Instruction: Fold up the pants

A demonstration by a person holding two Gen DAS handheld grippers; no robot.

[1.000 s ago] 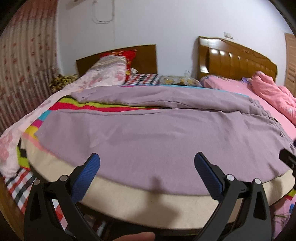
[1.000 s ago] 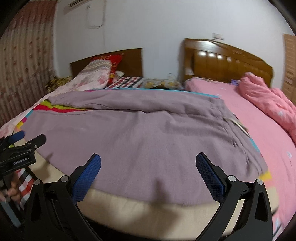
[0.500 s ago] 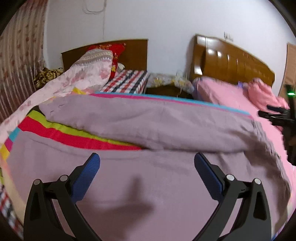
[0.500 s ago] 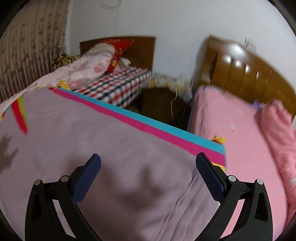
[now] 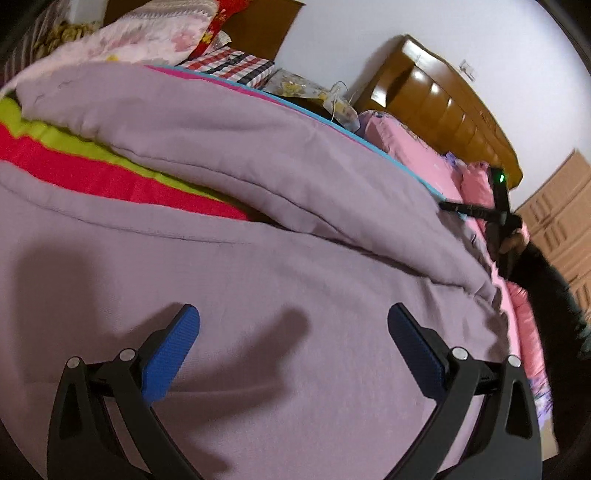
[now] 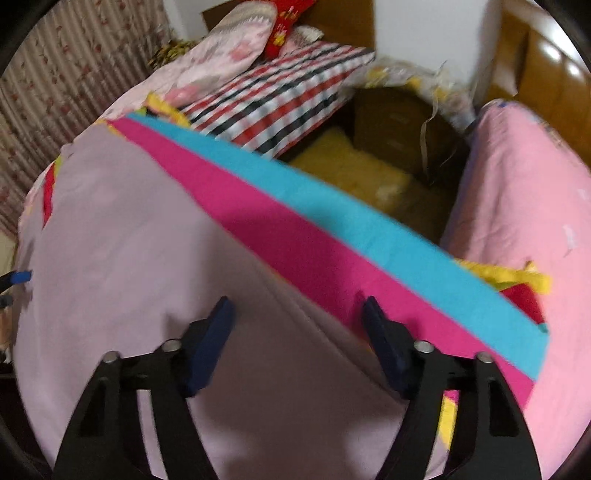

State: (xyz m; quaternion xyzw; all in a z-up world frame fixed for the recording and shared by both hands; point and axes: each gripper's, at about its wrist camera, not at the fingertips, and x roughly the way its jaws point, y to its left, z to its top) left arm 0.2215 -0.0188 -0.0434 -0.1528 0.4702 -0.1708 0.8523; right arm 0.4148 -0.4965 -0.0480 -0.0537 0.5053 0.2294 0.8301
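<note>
Left gripper [image 5: 293, 332]: tilted down over the pants [image 5: 277, 295], jaws spread wide, nothing between them; blue pads [image 5: 170, 354] clear of the cloth.
Right gripper [image 6: 297, 325]: pitched steeply down at the pants' far edge, jaws closing, cloth lying under the gap, pads not pressing it. In the left view it shows far right, with a hand [image 5: 511, 240] and dark sleeve [image 5: 554, 295] behind it.
Pants: mauve, spread flat beneath both grippers, one leg folded across beyond the left one.
Sheet [image 6: 332, 236]: striped pink and blue, just past the right gripper.
Beyond: checked bedding [image 6: 280, 96], pink bed [image 6: 517, 192], wooden headboard [image 5: 443, 103], white wall [image 5: 369, 26].
</note>
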